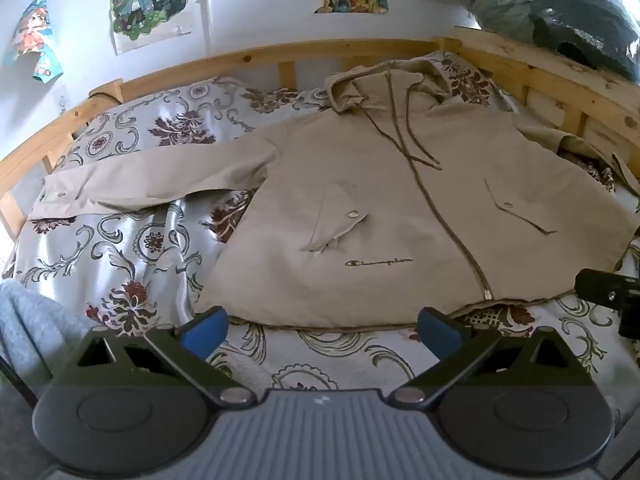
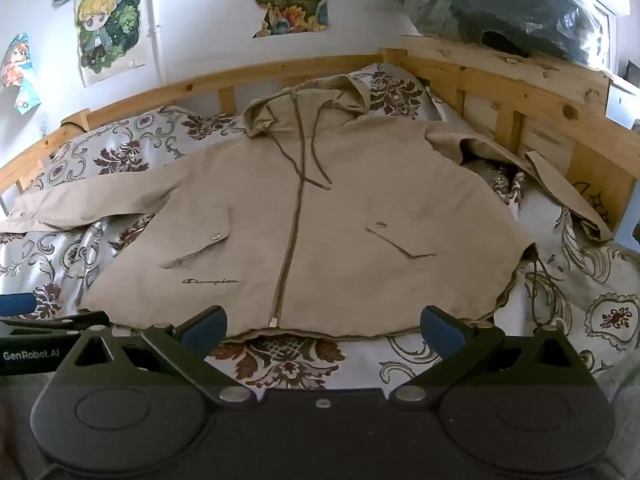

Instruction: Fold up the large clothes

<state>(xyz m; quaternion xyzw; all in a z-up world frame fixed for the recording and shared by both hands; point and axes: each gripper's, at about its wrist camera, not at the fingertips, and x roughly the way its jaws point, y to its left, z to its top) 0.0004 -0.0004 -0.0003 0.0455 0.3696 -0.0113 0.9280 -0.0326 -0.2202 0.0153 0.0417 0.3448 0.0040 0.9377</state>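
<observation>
A beige hooded zip jacket lies face up and spread flat on the bed, hood toward the wooden headboard. Its left sleeve stretches out flat over the quilt. Its right sleeve lies crumpled against the side rail. My left gripper hovers open just short of the jacket's hem, with nothing between its blue pads. My right gripper is open too, above the hem near the zip's lower end. The right gripper's tip shows at the right edge of the left wrist view.
A floral quilt covers the bed. A wooden bed frame runs along the far and right sides. A plastic-wrapped dark bundle sits on the rail at upper right. Posters hang on the wall. A pale blue cloth lies at the left.
</observation>
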